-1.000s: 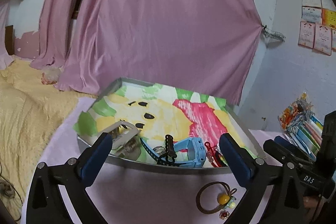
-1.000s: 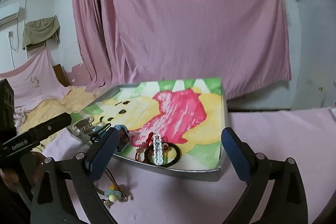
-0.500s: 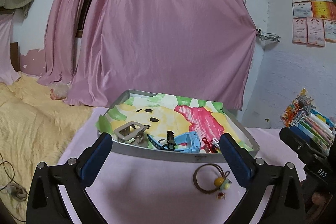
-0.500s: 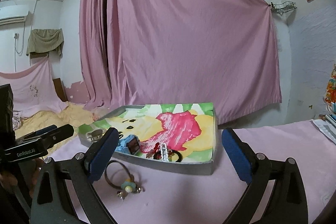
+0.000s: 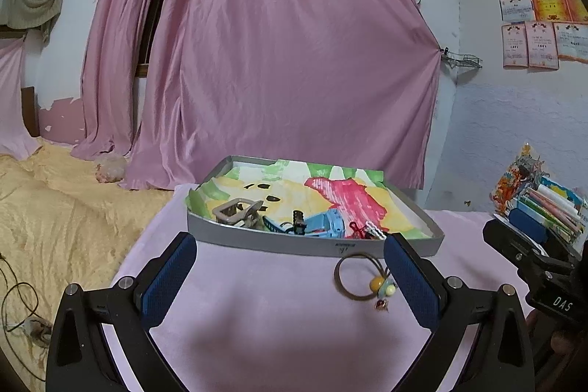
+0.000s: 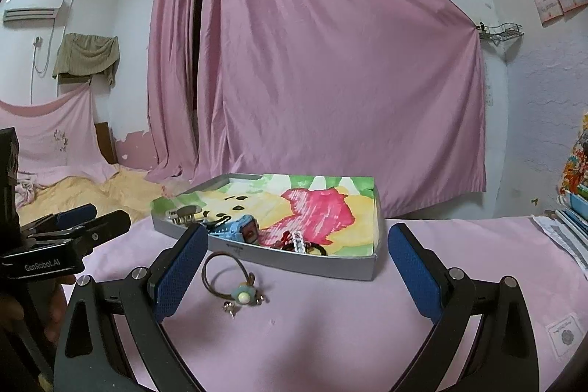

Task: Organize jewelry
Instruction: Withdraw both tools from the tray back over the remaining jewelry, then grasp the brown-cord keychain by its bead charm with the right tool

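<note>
— Jewelry, where does it lie?

— Most of it sits in the grey tray (image 5: pixel 279 247), a shallow metal-looking box lined with a crayon drawing (image 5: pixel 330 197) in yellow, pink and green. Along the near wall are a beige hair claw (image 5: pixel 235 212), a blue plastic watch (image 5: pixel 323 225) and a small red and white tangle (image 5: pixel 364 230) that is too small to make out.

— And outside the tray?

— A brown elastic hair tie (image 6: pixel 224 272) with round yellow and pale green beads lies on the cloth just in front of the tray, apart from it. A tiny earring (image 6: pixel 229 307) lies beside the beads.

— What is the surface like?

— A soft pink cloth (image 5: pixel 257 300), smooth and matte, covers the table. To its left spreads a fuzzy yellow blanket (image 5: pixel 55 208). Behind hangs a long pink curtain (image 5: pixel 286 61) in loose folds, tied back at the right against a rough white wall with certificates (image 5: pixel 540 21) pinned up.

— The claws?

— The left gripper (image 5: pixel 290 272) is spread wide over the cloth, its blue ribbed pads (image 5: pixel 167 278) holding nothing. The right gripper (image 6: pixel 296 272) is likewise spread and empty, with the hair tie next to its left pad.
</note>
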